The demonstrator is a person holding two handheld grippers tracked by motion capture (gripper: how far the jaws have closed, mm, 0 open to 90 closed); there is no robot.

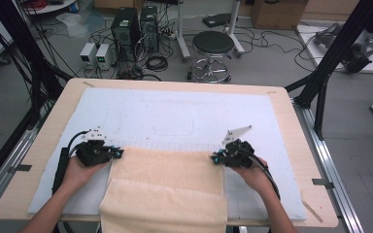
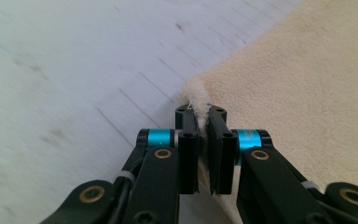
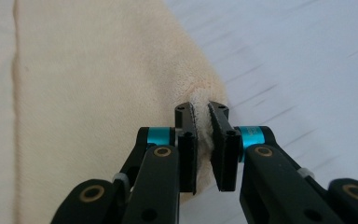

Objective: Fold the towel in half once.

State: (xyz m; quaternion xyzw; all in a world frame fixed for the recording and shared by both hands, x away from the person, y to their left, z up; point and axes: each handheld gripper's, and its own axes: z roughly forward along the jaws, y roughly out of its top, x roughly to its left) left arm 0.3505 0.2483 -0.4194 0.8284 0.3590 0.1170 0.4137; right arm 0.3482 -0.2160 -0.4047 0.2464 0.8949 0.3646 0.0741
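Cream towel [image 1: 167, 187] lies on the white mat [image 1: 175, 116] at the near edge of the worktop [image 1: 53, 121], its near part doubled over and hanging past that edge. Left gripper [image 1: 118, 154] is clamped on the far-left corner of the towel [image 2: 261, 93]; a tuft of terry is bunched between the nearly closed jaws. Right gripper [image 1: 215, 158] is likewise pinched on the far-right corner of the towel [image 3: 98, 93], cloth pressed between its pads. Judgement: the fabric is soft, light and limp, not fragile, and will sag between the two holds. Corners are the right places to take it; a shallow pinch on the pile could slip, so a deep bite is wanted.
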